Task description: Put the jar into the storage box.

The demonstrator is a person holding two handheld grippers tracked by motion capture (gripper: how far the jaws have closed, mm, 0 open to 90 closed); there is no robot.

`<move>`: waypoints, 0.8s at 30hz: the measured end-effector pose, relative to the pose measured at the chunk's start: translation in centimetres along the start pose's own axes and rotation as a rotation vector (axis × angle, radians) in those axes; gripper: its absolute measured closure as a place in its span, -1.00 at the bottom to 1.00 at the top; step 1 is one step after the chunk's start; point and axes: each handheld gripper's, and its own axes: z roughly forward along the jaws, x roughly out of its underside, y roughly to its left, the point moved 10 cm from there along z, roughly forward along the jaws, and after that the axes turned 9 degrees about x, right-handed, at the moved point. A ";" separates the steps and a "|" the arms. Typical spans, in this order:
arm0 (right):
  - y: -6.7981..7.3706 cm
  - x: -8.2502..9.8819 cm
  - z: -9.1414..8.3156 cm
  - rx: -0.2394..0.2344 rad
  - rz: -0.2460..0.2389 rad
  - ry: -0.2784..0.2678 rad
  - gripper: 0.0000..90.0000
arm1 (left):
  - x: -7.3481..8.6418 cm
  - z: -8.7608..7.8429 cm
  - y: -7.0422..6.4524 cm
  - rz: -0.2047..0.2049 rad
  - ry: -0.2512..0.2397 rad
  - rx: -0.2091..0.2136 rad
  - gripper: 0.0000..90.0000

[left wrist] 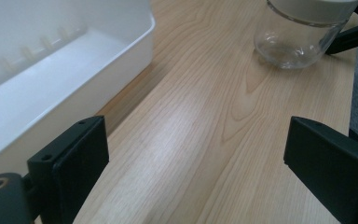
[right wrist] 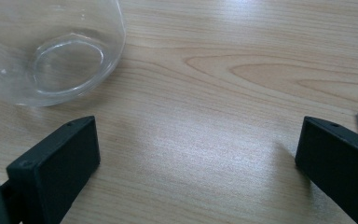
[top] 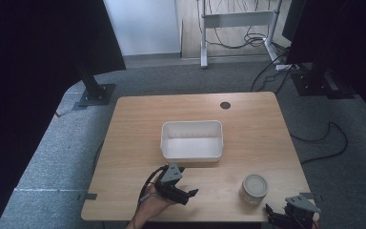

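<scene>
A light wooden table (top: 248, 124) with rounded corners stands on grey carpet (top: 52, 152). A small dark round hole (top: 225, 105) sits near its far edge, at about 12 o'clock. Beyond the table are a white wall, the white metal legs of another desk (top: 233, 21) with loose black cables (top: 248, 40) under it, and dark stands to either side.

At the centre of the table lies a white rectangular plastic tub (top: 164, 138), open at the top and empty, with small ridges along its inner far wall. At about 4 o'clock, near the front edge, stands a short clear glass jar (top: 255, 189) with a cream-coloured lid. Its glass is round-bellied and looks empty.

The left gripper (top: 190, 194) is held in a hand (top: 147, 210) at about 7 o'clock, just in front of the tub, pointing towards the jar. In the left gripper view its black fingers (left wrist: 74, 158) are spread wide over bare wood, gripping nothing, the tub just to one side and the jar well ahead.

The right gripper (top: 272, 213) hangs at the front edge at about 5 o'clock, just beside the jar. Its fingers (right wrist: 56, 163) are also spread wide, empty, with the jar's base close to one of them but not touching.
</scene>
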 end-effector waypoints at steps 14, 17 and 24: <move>0.0 0.0 0.0 -0.001 -0.001 -0.001 -1.00 | -1.4 2.5 -1.4 0.022 -0.001 0.037 -0.87; 0.0 0.0 0.0 -0.001 -0.001 -0.001 -1.00 | -1.7 3.0 -1.7 0.031 -0.001 0.043 -0.87; 0.0 0.0 0.0 -0.002 -0.002 -0.001 -1.00 | -2.1 4.7 -2.3 0.046 0.006 0.069 -0.88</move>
